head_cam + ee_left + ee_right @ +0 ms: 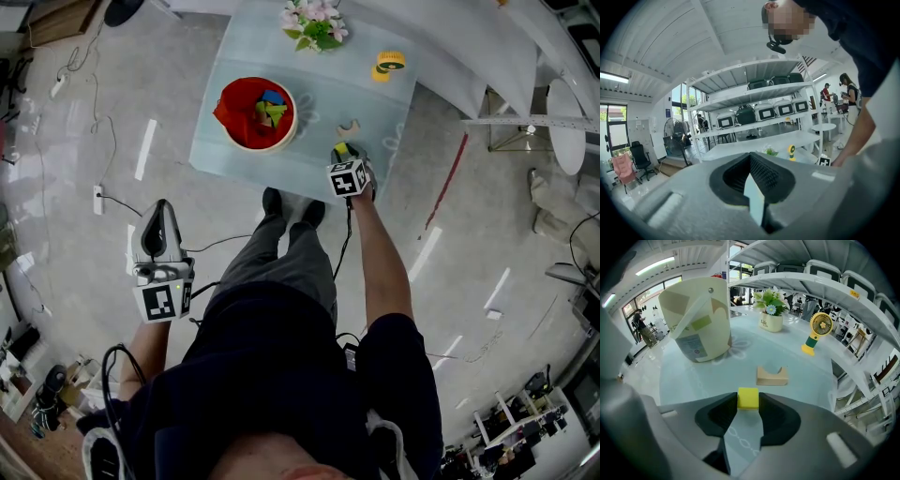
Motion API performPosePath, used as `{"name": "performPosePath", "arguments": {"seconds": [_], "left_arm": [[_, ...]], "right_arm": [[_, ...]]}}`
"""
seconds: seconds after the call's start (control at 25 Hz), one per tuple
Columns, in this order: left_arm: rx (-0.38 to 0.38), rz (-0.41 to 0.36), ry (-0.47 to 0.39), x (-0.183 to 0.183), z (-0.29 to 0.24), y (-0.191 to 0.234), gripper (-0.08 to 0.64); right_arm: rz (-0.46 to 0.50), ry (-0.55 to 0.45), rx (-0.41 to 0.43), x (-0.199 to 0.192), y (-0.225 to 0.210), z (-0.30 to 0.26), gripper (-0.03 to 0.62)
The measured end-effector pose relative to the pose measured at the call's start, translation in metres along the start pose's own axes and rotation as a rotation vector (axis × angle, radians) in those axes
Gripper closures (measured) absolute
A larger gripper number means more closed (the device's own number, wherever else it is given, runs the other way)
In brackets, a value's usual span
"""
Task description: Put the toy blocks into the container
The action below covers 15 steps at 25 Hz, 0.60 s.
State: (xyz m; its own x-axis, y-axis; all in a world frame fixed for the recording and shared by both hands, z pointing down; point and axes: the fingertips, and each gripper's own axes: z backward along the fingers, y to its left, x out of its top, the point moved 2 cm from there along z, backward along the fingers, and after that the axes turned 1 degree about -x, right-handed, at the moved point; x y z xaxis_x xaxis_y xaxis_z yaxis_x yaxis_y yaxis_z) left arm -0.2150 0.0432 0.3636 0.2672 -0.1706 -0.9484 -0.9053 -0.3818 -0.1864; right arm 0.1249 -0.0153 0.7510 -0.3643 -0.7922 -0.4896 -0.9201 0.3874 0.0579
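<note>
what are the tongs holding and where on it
The right tongs pinch the yellow block by two opposite sides; the left tongs are shut and empty.

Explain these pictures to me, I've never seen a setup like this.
A person holds a grey gripper in each hand. One picture looks down from a head camera; the other two look along each gripper's fingers. On the pale blue table stand a cream bucket with a red inside, holding blocks, a tan arched wooden block, a flower pot and a small yellow fan. The right gripper is closed on a small yellow cube. The left gripper is shut, empty, away from the table.
</note>
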Motion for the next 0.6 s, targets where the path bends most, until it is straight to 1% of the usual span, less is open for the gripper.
{"name": "performPosePath", "arguments": {"seconds": [0.04, 0.32, 0.48, 0.6], "left_arm": [[0.001, 0.002, 0.001, 0.001, -0.001, 0.000, 0.558], [0.002, 0.012, 0.008, 0.002, -0.003, -0.002, 0.558], [-0.002, -0.003, 0.005, 0.000, -0.001, -0.002, 0.558], [-0.005, 0.012, 0.007, 0.000, -0.001, -0.004, 0.558]], "right_arm": [[0.001, 0.002, 0.001, 0.000, 0.000, 0.000, 0.451], [-0.014, 0.000, 0.002, -0.001, -0.001, 0.001, 0.454], [-0.021, -0.025, -0.016, 0.002, -0.006, 0.007, 0.456], [-0.038, -0.052, -0.025, 0.008, -0.009, 0.015, 0.456]]}}
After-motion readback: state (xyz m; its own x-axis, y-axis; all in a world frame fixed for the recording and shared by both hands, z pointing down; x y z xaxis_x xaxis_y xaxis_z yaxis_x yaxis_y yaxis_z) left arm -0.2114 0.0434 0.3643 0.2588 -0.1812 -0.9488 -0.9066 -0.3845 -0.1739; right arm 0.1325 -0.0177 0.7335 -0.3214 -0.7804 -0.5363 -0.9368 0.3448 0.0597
